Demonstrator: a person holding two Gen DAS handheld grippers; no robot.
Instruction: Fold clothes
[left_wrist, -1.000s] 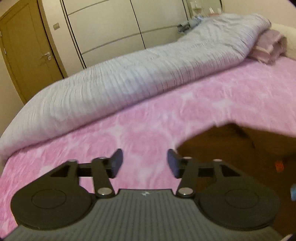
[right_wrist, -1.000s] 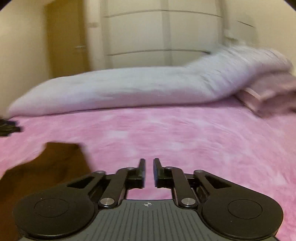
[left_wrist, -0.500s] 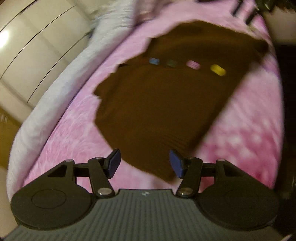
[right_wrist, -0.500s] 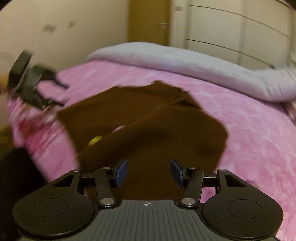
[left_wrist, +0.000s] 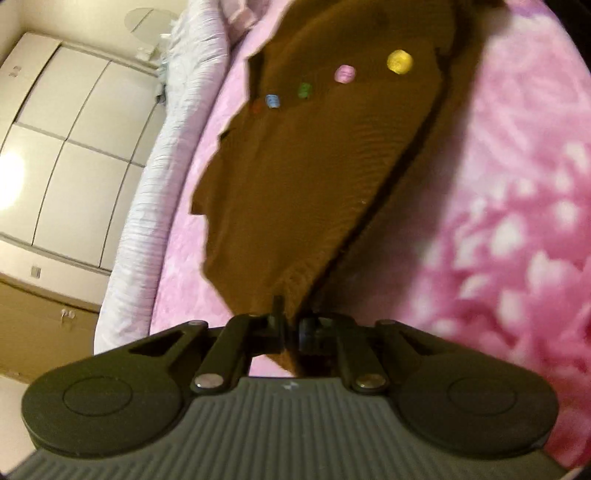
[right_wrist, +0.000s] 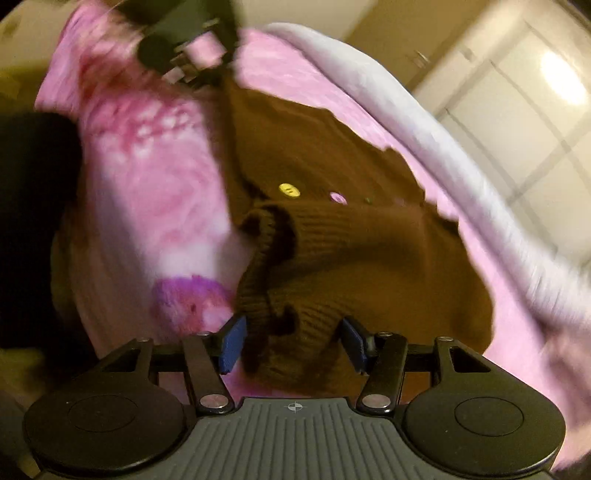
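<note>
A brown knit cardigan (left_wrist: 314, 177) with a row of coloured buttons (left_wrist: 399, 61) lies on the pink bedspread (left_wrist: 517, 206). My left gripper (left_wrist: 291, 328) is shut on the cardigan's hem edge and lifts it, the cloth stretching away from the jaws. In the right wrist view the cardigan (right_wrist: 351, 251) lies bunched, with a ribbed cuff (right_wrist: 266, 236) folded over. My right gripper (right_wrist: 291, 343) is open, its blue pads on either side of a ribbed fold of the cardigan. The left gripper shows blurred at the top (right_wrist: 184, 44).
A rolled lilac-grey duvet (left_wrist: 173, 155) runs along the far side of the bed, also in the right wrist view (right_wrist: 461, 155). White wardrobe doors (left_wrist: 62, 147) and a wooden door (left_wrist: 33, 325) stand behind. A folded pink blanket (left_wrist: 240, 14) lies near the headboard.
Both grippers swung down onto the cardigan. My left gripper closed on its hem and raised it. My right gripper opened from nearly shut and came around a ribbed fold.
</note>
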